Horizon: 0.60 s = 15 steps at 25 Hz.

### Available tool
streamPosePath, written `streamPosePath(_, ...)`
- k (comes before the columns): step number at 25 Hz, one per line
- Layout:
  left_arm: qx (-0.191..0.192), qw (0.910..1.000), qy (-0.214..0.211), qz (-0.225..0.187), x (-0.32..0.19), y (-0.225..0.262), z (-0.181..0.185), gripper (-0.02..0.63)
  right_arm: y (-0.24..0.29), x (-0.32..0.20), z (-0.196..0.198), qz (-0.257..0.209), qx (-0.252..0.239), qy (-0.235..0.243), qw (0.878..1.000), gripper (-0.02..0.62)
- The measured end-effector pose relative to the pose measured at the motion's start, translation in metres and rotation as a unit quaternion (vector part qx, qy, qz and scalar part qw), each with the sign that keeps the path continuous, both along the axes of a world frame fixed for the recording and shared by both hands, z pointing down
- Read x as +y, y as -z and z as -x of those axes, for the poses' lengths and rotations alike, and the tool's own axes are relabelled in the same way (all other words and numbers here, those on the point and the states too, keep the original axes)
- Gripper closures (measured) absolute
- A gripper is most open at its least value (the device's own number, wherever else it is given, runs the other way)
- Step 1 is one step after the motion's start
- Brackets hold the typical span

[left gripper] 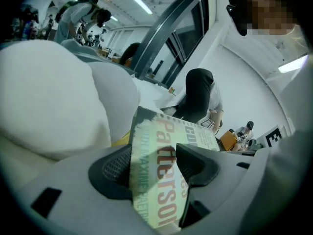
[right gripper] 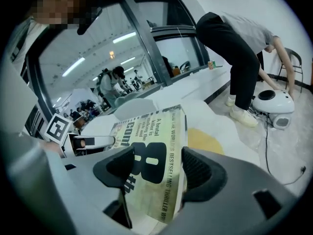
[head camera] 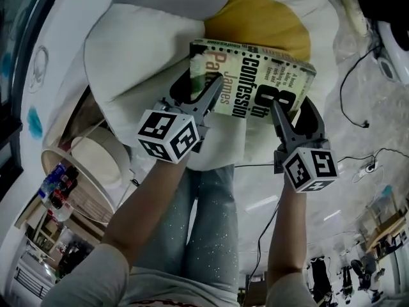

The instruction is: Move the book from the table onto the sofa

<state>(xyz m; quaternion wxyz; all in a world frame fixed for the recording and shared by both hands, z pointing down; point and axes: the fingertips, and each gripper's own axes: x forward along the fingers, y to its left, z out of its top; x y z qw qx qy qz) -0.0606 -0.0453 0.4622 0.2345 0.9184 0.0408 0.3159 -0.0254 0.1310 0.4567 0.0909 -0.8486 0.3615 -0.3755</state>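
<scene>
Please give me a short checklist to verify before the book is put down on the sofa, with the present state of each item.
1. Left tongs shut on the book, pads on both sides: ok.
2. Right tongs shut on the book: ok.
3. Both grips on the book's near edge, one toward each end: ok.
4. Book in front of the white sofa cushion in the head view: ok.
5. Book already touching the cushion: cannot tell.
6. Flat landing spot: cannot tell; a yellow cushion lies by the book's far edge.
</scene>
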Motion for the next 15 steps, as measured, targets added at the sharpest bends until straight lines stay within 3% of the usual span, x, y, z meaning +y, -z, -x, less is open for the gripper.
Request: streamPosePath(15,-0.106,0.9943,-0.01,0.002,0.011,-0.069,-0.005,0.341,-0.08,0.01,0.003,0.053,-0.065,0.04,0.996,0.262)
